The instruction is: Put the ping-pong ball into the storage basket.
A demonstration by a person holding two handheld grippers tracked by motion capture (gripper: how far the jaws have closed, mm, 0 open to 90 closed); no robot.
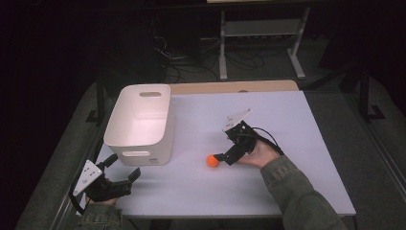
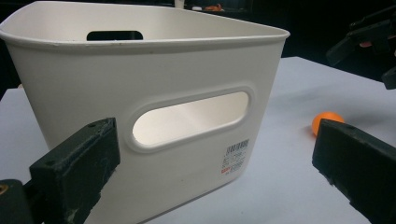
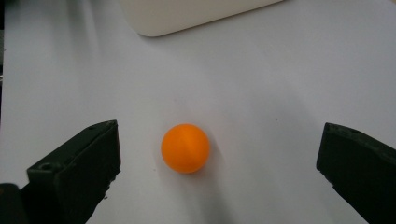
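While the right gripper is held low over the tabletop with its fingers spread wide, an orange ball is seen resting on the surface ahead of them, lying between the two fingers and touched by neither. Being round, the ball offers no long axis, so no turn of the hand is judged to be called for; a short advance and a closing would probably suffice. The left gripper is held well away from the ball, its fingers likewise apart and empty, pointed at the near wall of a white bin. A small barcode label is carried beside the handle slot; its print cannot be read.
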